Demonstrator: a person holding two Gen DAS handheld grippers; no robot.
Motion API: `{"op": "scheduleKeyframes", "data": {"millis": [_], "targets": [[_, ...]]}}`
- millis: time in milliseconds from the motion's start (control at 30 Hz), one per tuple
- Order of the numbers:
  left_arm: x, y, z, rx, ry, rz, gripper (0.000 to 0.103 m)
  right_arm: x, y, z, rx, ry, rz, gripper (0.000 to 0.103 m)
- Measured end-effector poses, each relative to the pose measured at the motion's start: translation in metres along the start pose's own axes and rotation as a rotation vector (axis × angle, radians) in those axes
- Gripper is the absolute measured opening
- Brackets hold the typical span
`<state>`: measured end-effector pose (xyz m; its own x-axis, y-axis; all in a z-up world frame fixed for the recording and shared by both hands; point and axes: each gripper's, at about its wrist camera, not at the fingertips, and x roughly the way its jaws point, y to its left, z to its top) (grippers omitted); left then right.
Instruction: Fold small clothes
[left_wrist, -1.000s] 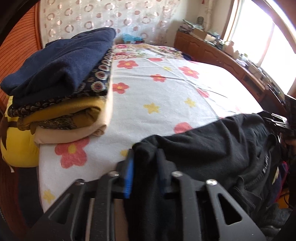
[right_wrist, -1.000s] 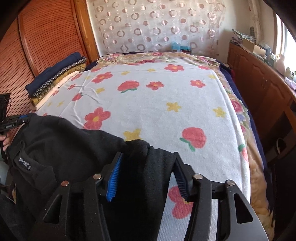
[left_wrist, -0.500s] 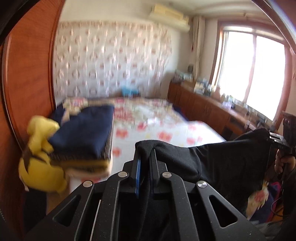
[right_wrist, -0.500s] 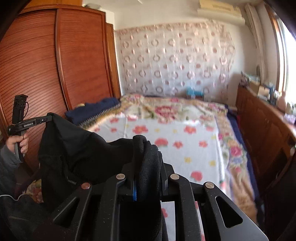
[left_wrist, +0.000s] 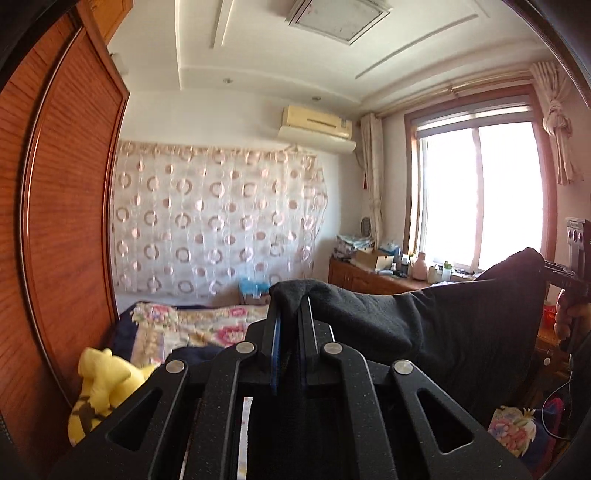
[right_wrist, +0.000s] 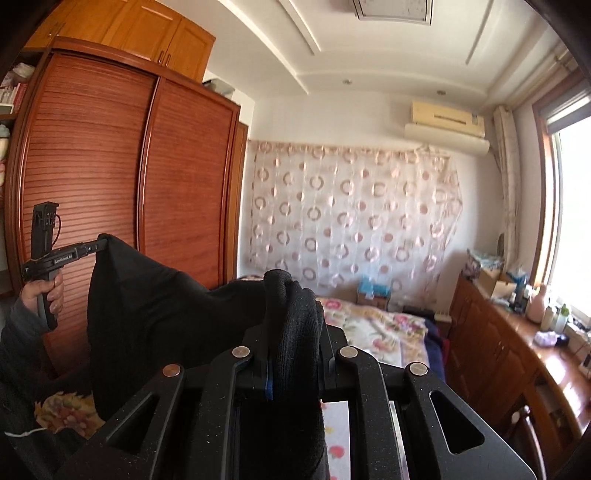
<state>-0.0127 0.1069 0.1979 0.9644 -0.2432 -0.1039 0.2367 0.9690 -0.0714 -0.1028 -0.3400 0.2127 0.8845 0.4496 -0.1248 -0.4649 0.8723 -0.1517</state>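
1. Black garment (left_wrist: 461, 328) hangs stretched in the air between your two grippers, above the bed (right_wrist: 373, 328).
2. Your left gripper (left_wrist: 290, 321) and right gripper (right_wrist: 291, 314) are both raised level, jaws clamped on the cloth.
3. The writing on the left gripper is too small to read surely.

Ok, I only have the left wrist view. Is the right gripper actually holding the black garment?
Observer: Yes. The right wrist view shows the right gripper shut on a thick bunch of the black garment.
Operator: And how does my left grip look from that side?
Observer: The left gripper pinches only the garment's top corner, and the cloth hangs below it as a sheet.
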Motion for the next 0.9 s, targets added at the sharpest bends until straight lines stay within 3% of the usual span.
{"op": "scheduleKeyframes", "data": {"millis": [200,367,533,900], "targets": [[0.013,0.001,0.021,0.021,-0.050,-0.005,0.008,-0.005,0.000,0.014,-0.024,-0.042,-0.040,0.015],[0.055,0.003,0.018,0.037,-0.015,0.031,0.008,0.042,0.011,-0.008,-0.023,0.011,-0.079,0.015],[0.138,0.014,-0.011,0.033,0.076,0.065,0.008,0.123,0.003,-0.018,0.016,0.114,-0.079,0.015],[0.298,0.032,-0.101,0.044,0.356,0.127,0.008,0.315,-0.039,-0.098,0.129,0.390,-0.082,0.015]]}}
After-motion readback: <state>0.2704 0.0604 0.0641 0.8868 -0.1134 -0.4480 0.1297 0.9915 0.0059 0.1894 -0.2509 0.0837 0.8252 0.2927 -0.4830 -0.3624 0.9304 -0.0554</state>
